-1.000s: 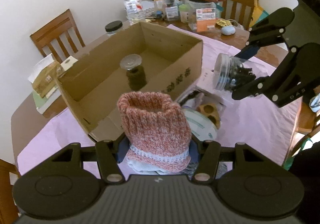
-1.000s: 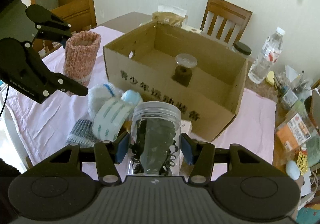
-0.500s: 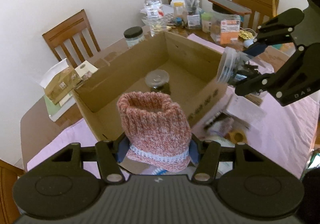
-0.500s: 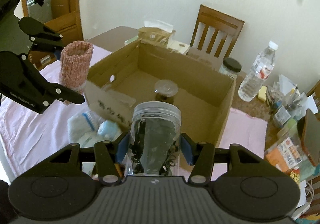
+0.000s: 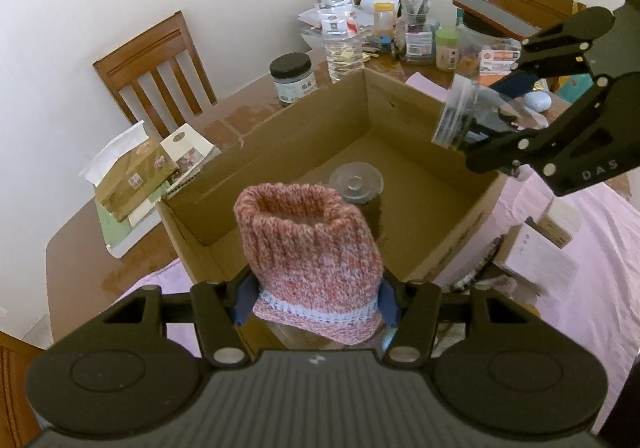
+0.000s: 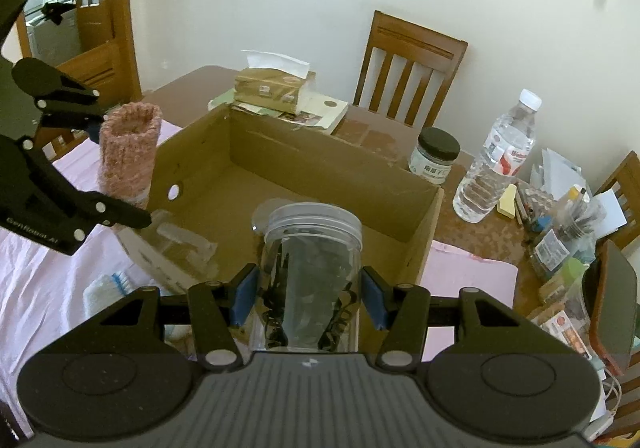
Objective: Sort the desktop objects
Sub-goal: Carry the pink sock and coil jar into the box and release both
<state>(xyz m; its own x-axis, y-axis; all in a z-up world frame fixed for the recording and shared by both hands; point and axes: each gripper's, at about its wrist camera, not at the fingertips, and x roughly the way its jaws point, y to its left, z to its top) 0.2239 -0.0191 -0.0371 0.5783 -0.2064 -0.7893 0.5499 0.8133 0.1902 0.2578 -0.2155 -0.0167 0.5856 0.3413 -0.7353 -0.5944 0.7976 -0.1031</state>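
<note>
My left gripper [image 5: 316, 302] is shut on a pink knitted sleeve [image 5: 310, 248] covering a container, held above the near wall of the open cardboard box [image 5: 400, 104]. My right gripper [image 6: 308, 298] is shut on a clear plastic jar [image 6: 310, 276] with dark cables inside, held over the box's right edge [image 6: 424, 224]. In the left wrist view the right gripper [image 5: 520, 120] and its jar [image 5: 464, 116] hang over the box's right wall. A small jar with a clear lid [image 5: 356, 184] stands inside the box. The sleeve also shows in the right wrist view [image 6: 128, 152].
A water bottle [image 5: 338, 28], a black-lidded jar [image 5: 292, 78], a tissue pack [image 5: 132, 176] and desk clutter [image 5: 420, 36] stand behind the box. Wooden chairs [image 5: 160, 64] ring the table. A white carton [image 5: 536, 256] and rolled socks [image 6: 104, 284] lie on the pink cloth.
Both grippers have risen and moved forward over the box with their loads. The jar has gone from beside the box's front wall to above its edge.
</note>
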